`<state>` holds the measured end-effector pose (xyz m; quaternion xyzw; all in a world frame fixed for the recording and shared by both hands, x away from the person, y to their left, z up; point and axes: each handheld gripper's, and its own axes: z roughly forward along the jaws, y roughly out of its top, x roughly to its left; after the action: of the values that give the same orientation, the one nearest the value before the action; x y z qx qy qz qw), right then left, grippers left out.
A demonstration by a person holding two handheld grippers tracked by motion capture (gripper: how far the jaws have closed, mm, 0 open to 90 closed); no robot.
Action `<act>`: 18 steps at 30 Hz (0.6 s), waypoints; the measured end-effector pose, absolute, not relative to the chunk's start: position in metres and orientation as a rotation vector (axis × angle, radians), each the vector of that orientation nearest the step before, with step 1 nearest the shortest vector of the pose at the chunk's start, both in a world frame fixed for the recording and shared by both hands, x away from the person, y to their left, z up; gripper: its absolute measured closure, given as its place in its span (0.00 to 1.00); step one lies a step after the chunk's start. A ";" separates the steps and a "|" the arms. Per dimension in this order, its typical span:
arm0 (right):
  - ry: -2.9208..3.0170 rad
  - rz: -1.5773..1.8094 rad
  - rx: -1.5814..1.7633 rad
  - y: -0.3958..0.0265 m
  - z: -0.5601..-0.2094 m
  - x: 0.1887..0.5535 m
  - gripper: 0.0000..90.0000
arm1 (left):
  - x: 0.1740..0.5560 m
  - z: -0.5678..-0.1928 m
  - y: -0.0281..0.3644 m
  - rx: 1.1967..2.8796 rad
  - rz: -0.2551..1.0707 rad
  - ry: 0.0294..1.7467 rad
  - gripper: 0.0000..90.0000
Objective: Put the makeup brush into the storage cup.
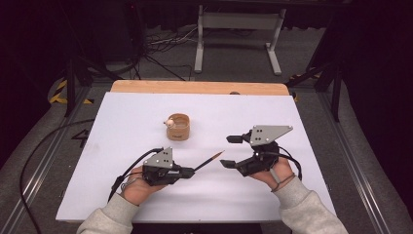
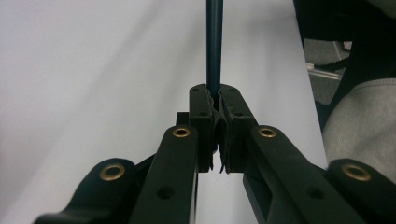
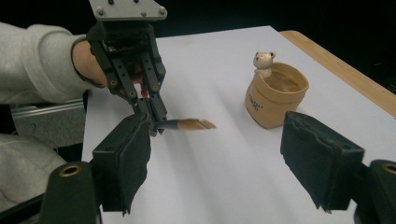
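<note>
Your left gripper (image 1: 187, 171) is clamped on the dark handle of a paintbrush (image 1: 210, 160), whose tan tip points toward your right gripper (image 1: 229, 151). That one's jaws stand apart with nothing between them. Beyond both sits a tan holder (image 3: 275, 95) with a small bear figure (image 3: 264, 62) on its rim; its dark printed lettering is too small to read. The table (image 1: 146, 195) is covered in white, with grey floor and cables behind.
</note>
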<state>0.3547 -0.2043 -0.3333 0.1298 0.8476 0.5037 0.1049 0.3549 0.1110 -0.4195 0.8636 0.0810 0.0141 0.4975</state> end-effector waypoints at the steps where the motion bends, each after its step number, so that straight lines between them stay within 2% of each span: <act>1: 2.492 1.498 0.388 -0.205 -0.334 0.355 0.28 | 0.355 -0.420 0.111 2.069 0.036 0.185 0.95; 18: 2.402 1.659 0.386 -0.204 -0.345 0.351 0.32 | 0.355 -0.430 0.109 1.860 -0.024 0.178 0.94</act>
<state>0.3512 -0.2040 -0.3452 0.1304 0.8118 0.5607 0.0985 0.3555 0.1089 -0.4297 0.8006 0.0765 -0.0104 0.5942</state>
